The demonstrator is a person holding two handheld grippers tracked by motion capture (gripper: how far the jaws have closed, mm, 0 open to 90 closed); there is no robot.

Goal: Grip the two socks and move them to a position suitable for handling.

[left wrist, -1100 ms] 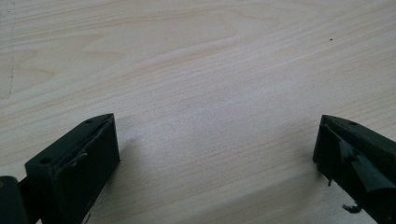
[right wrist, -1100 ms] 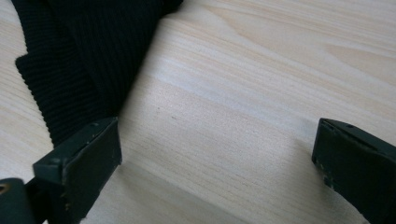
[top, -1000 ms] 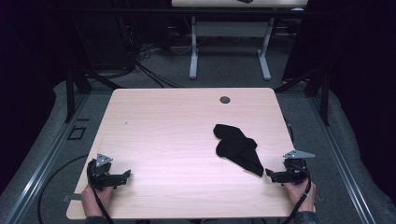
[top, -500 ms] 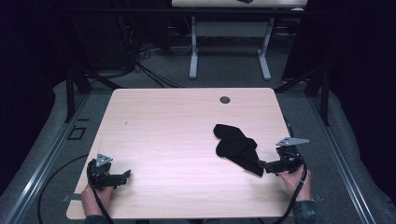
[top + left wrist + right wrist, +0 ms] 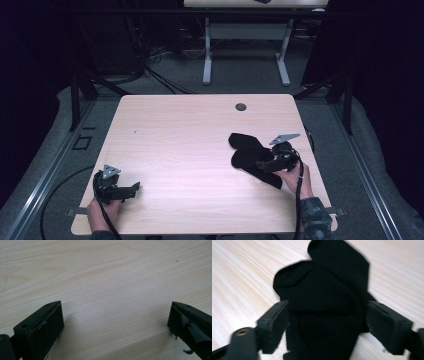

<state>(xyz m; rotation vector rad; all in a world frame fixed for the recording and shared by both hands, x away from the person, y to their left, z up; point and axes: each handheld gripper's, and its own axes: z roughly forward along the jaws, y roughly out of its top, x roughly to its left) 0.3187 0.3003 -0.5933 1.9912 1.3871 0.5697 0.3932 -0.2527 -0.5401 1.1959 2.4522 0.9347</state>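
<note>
The black sock [image 5: 252,157] is lying crumpled on the worktop [image 5: 190,145], near the right edge and toward the near-right corner, clear of the small round grommet [image 5: 241,106] at the far edge.

The right claw [image 5: 264,165] is sitting over the near end of the sock. In the right gripper view the sock [image 5: 324,297] is lying between the two jaws, which have just been closing; the pads are flanking the ribbed cuff and are about level with its edges. They are not seen pressing into the cloth, so this is being recorded as spread around the cuff, not yet pinching it.

The left claw [image 5: 131,189] is resting at the near-left corner, well apart from the sock. Its jaws are standing wide over bare worktop [image 5: 112,290], holding nothing.

Handling judgement: the sock is looking light, soft and limp. It is likely to sag and fold once lifted, and there is no risk of breakage. The knit should be giving fair friction against the pads. The ribbed cuff, where the cloth is doubled, is appearing the soundest place to take hold; a bite on a single loose layer could be slipping free.
</note>
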